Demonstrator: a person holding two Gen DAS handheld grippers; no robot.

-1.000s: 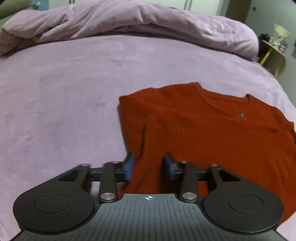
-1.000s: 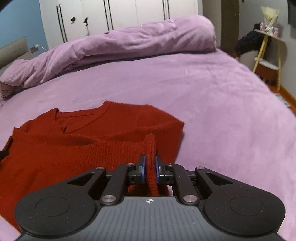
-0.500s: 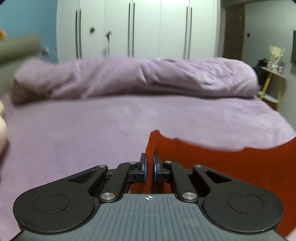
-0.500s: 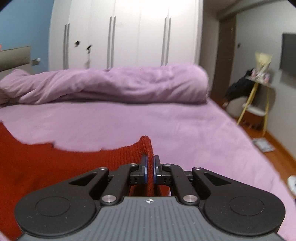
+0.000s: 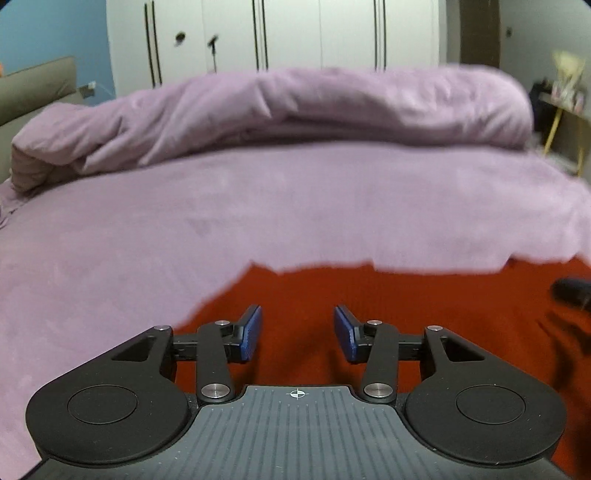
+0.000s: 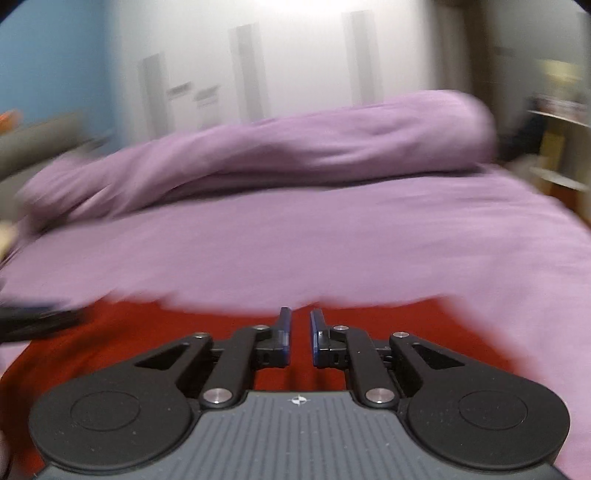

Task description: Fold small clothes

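A rust-red knit sweater (image 5: 406,310) lies flat on the purple bed, under and in front of both grippers; it also shows in the blurred right wrist view (image 6: 147,332). My left gripper (image 5: 297,332) is open wide and empty, just above the sweater near its left edge. My right gripper (image 6: 298,336) is open with a narrow gap and holds nothing, over the sweater's far edge. The right gripper's dark tip (image 5: 570,290) shows at the right edge of the left wrist view. The sweater's near part is hidden under the gripper bodies.
The purple bedsheet (image 5: 258,206) stretches ahead. A rolled purple duvet (image 5: 295,110) lies along the far side. White wardrobe doors (image 5: 295,33) stand behind. A yellow-legged side table (image 5: 565,110) stands at the far right.
Both grippers were shut on the lifted sweater edge half a second ago. Both have opened and let go, and the sweater now lies flat. The right view is blurred from motion.
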